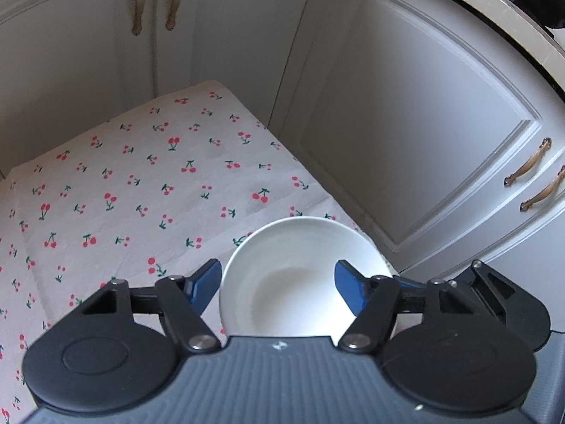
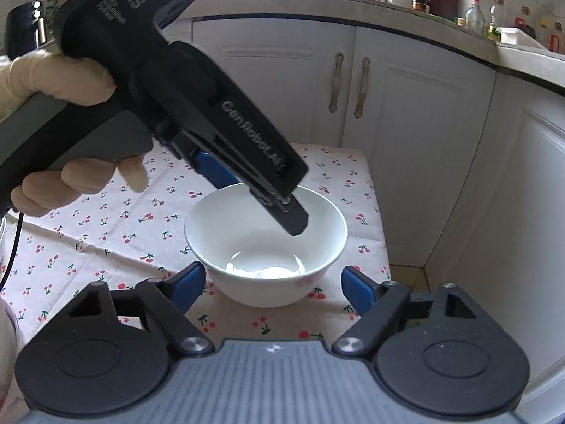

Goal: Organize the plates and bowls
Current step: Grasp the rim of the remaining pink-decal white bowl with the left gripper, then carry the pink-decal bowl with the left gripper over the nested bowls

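A white bowl (image 1: 289, 282) (image 2: 268, 243) stands upright on the cherry-print cloth (image 1: 141, 183) (image 2: 88, 240), near the table's right edge. My left gripper (image 1: 275, 268) (image 2: 261, 205) reaches down over its far rim. One blue pad (image 1: 206, 281) lies just outside the wall and the other finger (image 2: 295, 221) dips inside the bowl. The jaws stand wide apart and do not pinch the wall. My right gripper (image 2: 272, 275) is open at the bowl's near side, with a blue pad (image 2: 187, 284) close on either flank and neither touching.
A gloved hand (image 2: 70, 77) holds the left gripper's handle. White cabinet doors (image 1: 406, 123) (image 2: 406, 123) close in behind the table and on its right. A counter (image 2: 473, 17) above them carries bottles. To the left of the bowl the cloth runs on bare.
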The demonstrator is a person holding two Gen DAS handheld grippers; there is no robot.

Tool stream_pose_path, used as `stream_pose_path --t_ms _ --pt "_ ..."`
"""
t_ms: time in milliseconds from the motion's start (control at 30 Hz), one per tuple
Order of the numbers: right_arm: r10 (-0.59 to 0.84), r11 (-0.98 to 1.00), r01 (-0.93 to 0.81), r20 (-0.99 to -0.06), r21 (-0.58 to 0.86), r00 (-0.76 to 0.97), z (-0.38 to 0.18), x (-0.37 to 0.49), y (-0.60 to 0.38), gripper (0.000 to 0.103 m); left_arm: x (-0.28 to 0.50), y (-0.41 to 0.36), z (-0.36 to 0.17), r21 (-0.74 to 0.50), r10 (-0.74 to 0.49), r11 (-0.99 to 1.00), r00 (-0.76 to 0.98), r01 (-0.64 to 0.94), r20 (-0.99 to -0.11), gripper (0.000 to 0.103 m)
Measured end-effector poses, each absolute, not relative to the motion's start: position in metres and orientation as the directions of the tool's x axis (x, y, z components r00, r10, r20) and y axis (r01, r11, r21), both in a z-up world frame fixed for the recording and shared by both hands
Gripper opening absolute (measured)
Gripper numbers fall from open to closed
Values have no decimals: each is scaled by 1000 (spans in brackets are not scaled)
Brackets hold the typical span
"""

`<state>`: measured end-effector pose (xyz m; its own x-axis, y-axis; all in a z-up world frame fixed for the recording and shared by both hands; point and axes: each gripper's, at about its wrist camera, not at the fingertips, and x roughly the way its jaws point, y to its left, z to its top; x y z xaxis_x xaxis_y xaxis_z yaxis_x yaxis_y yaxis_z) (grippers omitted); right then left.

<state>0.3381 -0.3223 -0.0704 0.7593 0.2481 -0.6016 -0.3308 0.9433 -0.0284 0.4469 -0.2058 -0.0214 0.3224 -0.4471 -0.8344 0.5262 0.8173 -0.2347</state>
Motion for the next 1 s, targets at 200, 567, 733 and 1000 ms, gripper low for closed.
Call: stream_pose_path --t_ms 200,567,733,1000 --pt "251 936 -349 -590 -56 768 -71 338 -317 85 450 -206 -25 -242 -453 811 309 532 -837 67" --pt "253 937 -347 -592 -49 766 -71 337 -318 84 449 -208 -23 -243 -457 803 301 544 -837 67" --pt "251 936 -349 -601 -50 759 -68 335 -318 84 443 -208 -18 -247 -461 800 297 547 -837 67" --pt "244 943 -332 -626 -25 741 -63 319 -314 84 422 -209 -2 -238 -470 785 299 572 -831 67"
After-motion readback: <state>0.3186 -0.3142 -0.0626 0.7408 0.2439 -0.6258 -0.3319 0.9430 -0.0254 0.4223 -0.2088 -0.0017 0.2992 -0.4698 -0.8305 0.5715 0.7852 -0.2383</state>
